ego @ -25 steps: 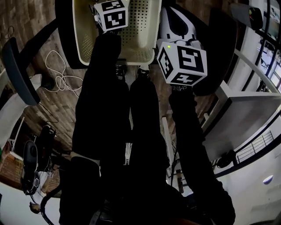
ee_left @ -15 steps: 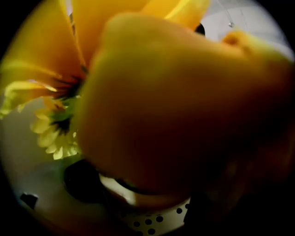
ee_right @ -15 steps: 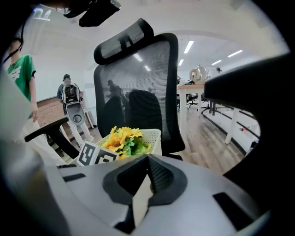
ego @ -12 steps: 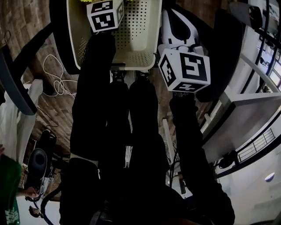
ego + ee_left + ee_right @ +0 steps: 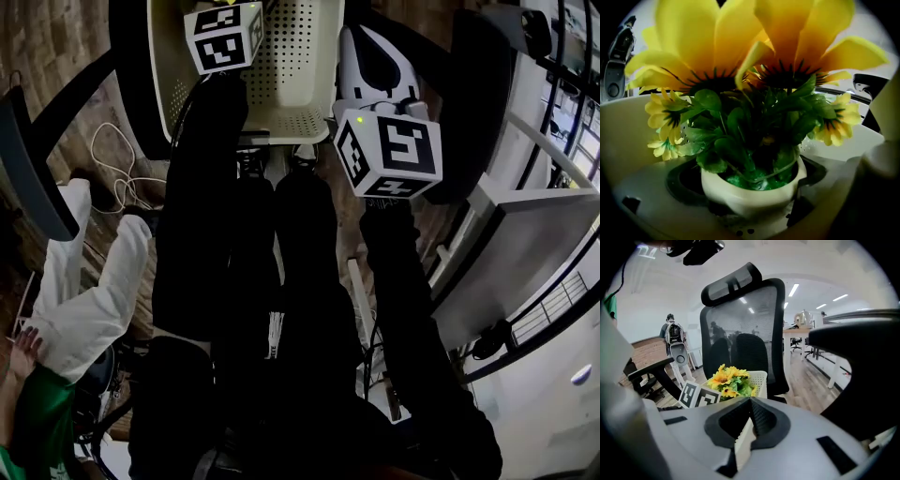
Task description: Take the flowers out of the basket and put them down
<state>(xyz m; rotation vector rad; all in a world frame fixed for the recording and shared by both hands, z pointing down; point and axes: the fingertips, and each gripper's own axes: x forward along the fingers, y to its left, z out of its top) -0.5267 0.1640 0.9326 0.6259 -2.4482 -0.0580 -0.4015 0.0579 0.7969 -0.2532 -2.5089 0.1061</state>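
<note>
- Straddling the pot (image 5: 740,199) of yellow flowers (image 5: 754,56), my left gripper (image 5: 747,177) stands wide open. Its jaws have just been opening. The pot sits between them, and neither pad visibly presses on it.
- Location of the flowers: inside the cream basket (image 5: 305,94). The pot stands upright on the basket floor, and the perforated wall shows behind the leaves.
- My right gripper (image 5: 749,423): jaws drawn together on a thin cream strip. By its colour and position I judge this strip to be the basket's near rim, held to steady the basket.
- Completed, as far as the views show: the left gripper is lined up on the pot, low on its body and below the leaves.
- Not yet done: closing on the pot, lifting it clear of the basket wall, and setting it down outside the basket.
- Set-down place: none can be identified from these views.
</note>
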